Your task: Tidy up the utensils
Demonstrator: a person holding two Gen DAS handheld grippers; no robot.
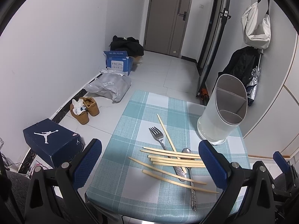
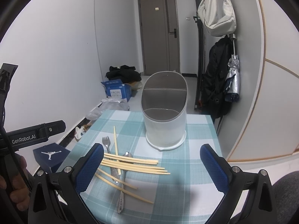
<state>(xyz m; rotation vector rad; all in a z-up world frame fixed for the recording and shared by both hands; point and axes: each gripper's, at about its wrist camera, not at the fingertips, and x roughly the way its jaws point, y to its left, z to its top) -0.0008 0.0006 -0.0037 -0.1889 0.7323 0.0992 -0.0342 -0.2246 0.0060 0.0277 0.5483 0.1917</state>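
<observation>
Both tongs spread, empty: left tongs, right tongs | chopsticks, fork, spoon heaped on desk | divided holder upright beyond, compartments awaiting sorting

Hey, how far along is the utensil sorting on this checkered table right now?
Nothing looks done: the white divided utensil holder stands empty. Nothing is in hand either; the left hand-held gripper and right hand-held gripper hover open above the pile. Still to go in: the pale wooden chopsticks, the silver metal fork and the silver metal spoon, all lying crossed on the teal checkered tablecloth.
</observation>
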